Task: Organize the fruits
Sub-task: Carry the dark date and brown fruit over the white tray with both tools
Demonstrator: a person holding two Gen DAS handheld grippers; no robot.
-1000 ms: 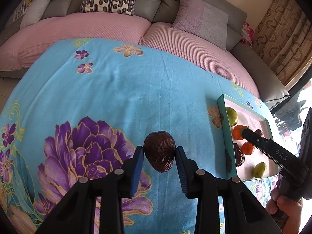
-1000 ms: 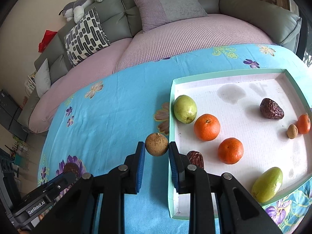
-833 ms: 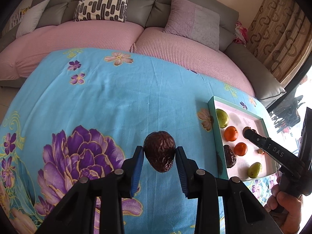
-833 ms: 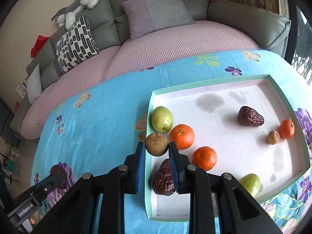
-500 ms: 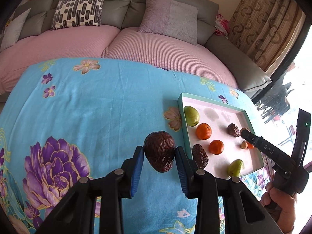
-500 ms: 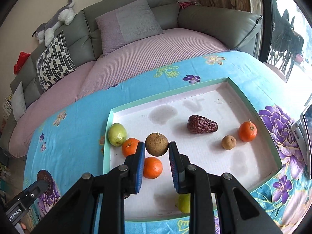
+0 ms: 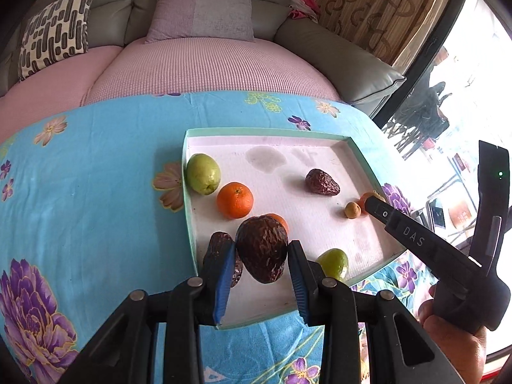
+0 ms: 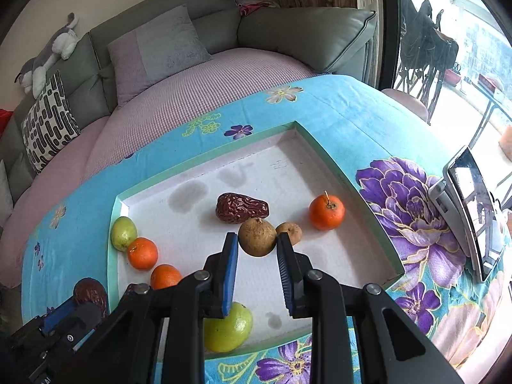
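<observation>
Left gripper (image 7: 260, 264): the jaws are closed to the width of a dark wrinkled fruit (image 7: 261, 248), which is pinched between the blue pads. Right gripper (image 8: 257, 256): the jaws are likewise closed on a round brown fruit (image 8: 257, 236).

Change over the last second — both loads, carried earlier above bare blue tablecloth (image 7: 96, 192), are now held over the white floor of the green-rimmed tray (image 7: 320, 220). The transport stage is therefore judged complete; release of each fruit is what remains.

Outward from the left jaws, a second dark fruit (image 7: 216, 244) lies at 9 o'clock, an orange (image 7: 235, 200) at 11 o'clock, a green fruit (image 7: 203, 173) beyond it. Outward from the right jaws, a small brown fruit (image 8: 289, 232) lies at 2 o'clock, just beside the held one — a likely partner if like is to be grouped with like — and a red wrinkled date (image 8: 241, 208) at 12 o'clock.

Legible writing: "DAS" on the right gripper's finger, seen from the left wrist view. Other marks on the tools are too small to be read.
</observation>
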